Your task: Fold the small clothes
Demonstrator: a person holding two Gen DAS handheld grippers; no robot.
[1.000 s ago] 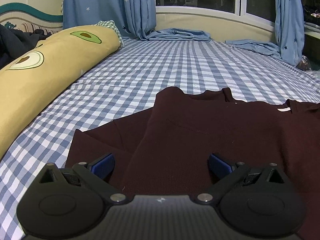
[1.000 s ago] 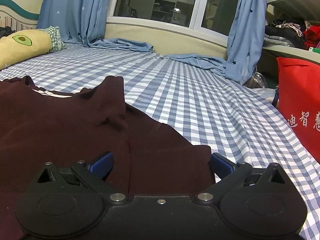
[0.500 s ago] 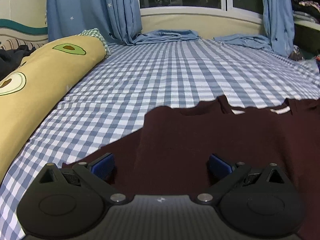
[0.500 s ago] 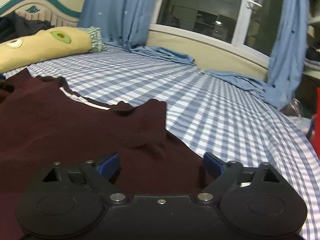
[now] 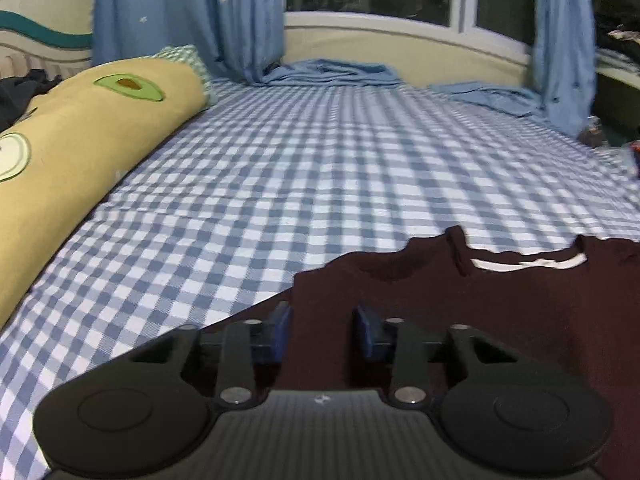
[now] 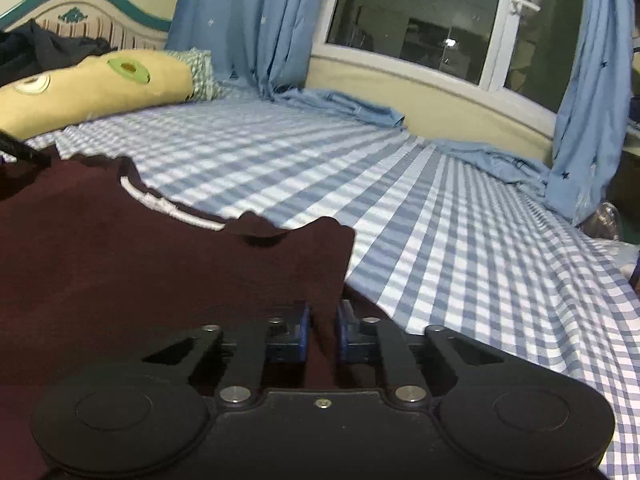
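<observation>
left hand-held gripper [image 5: 320, 334] sits at the bottom middle of its view and its jaws have just been closing, dark red top [image 5: 500, 320] cloth bunched between the blue pads, looks like a pinch on the garment's side so it can be lifted for a fold. top lies lower right on the checked bed [image 5: 320, 168], pillow [image 5: 80, 140] far left. right view: right hand-held gripper [image 6: 323, 334] also just closed, clamped on the top's edge [image 6: 160, 264], lower left.
</observation>
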